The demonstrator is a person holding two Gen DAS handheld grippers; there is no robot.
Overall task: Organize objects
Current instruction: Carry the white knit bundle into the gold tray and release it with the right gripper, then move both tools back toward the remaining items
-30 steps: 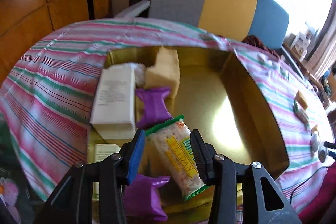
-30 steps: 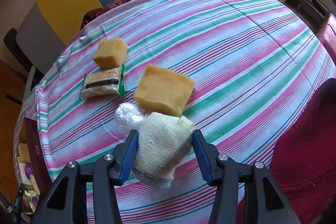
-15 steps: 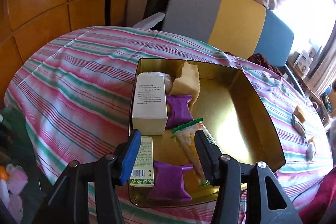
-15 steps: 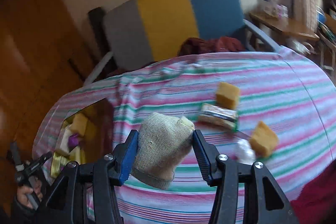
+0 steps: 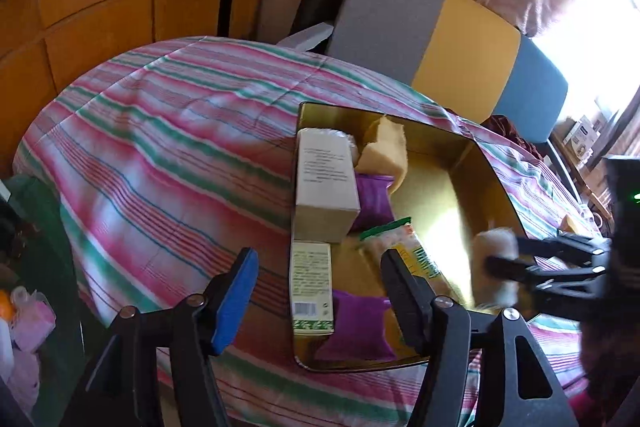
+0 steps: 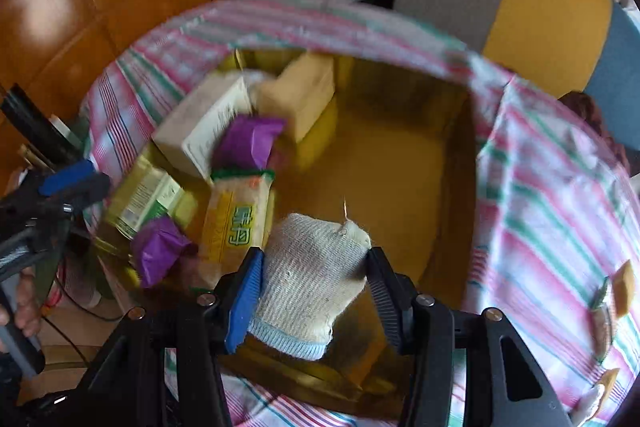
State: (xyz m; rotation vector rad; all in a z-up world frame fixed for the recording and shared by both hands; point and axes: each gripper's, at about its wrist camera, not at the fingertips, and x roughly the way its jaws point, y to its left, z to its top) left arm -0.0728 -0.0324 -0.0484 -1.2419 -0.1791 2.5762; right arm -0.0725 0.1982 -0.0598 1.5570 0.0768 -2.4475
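Over the gold tray (image 6: 452,163), near its front rim, the right tongs (image 6: 312,291) are clenched on a knitted glove (image 6: 312,267), which hangs above the bare half of the tray floor. The picture is smeared, so I judge the hand is travelling fast; a release now could fling the glove past the tray's far wall onto the striped tabletop (image 5: 160,155). The cuff dangles below the pads, so it could snag the tray's front rim or drag across the cracker packet (image 6: 236,223) just left of the glove and shove it into the purple sachet (image 6: 160,251). At the tray's left edge the left tongs (image 5: 316,291) stand released, jaws just widened with nothing gripped; they sit close enough that a wide swing could knock the two tools together.
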